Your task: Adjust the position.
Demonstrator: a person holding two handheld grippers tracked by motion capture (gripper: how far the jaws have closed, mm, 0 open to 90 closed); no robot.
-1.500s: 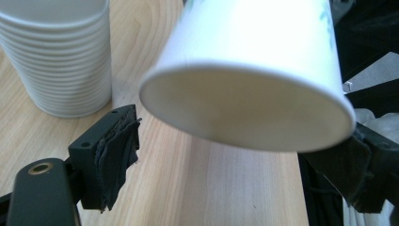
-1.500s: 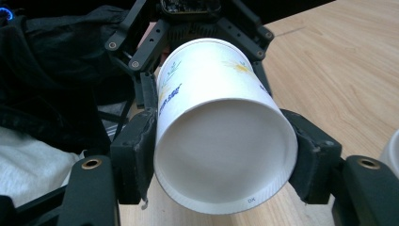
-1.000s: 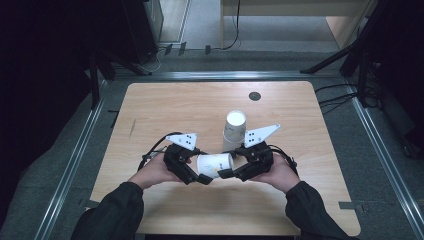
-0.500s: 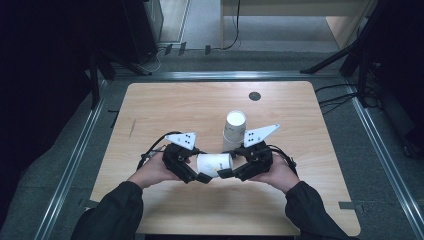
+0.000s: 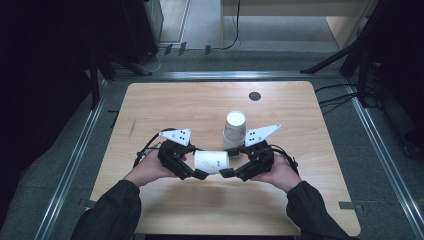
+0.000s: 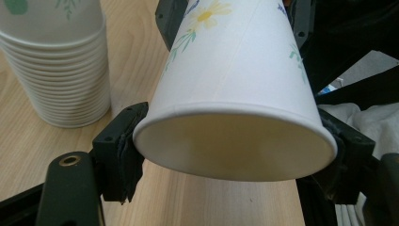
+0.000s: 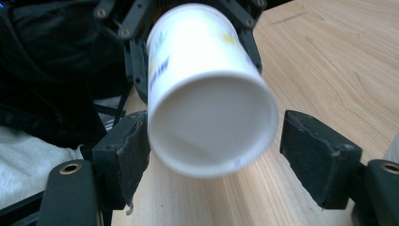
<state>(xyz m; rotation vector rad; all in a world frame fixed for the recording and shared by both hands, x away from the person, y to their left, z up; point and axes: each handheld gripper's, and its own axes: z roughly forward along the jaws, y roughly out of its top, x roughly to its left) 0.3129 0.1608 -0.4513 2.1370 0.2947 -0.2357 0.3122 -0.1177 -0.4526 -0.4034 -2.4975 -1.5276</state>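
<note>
While one cup lies held; one stack.

The stack of cups stands upright near the middle of the tabletop. Just before the stack, toward the person, a single cup lies sideways between the left tongs and the right tongs.

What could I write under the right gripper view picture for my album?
The right tool, just opened, lets go of a paper cup's bottom end above the wooden table.
</note>
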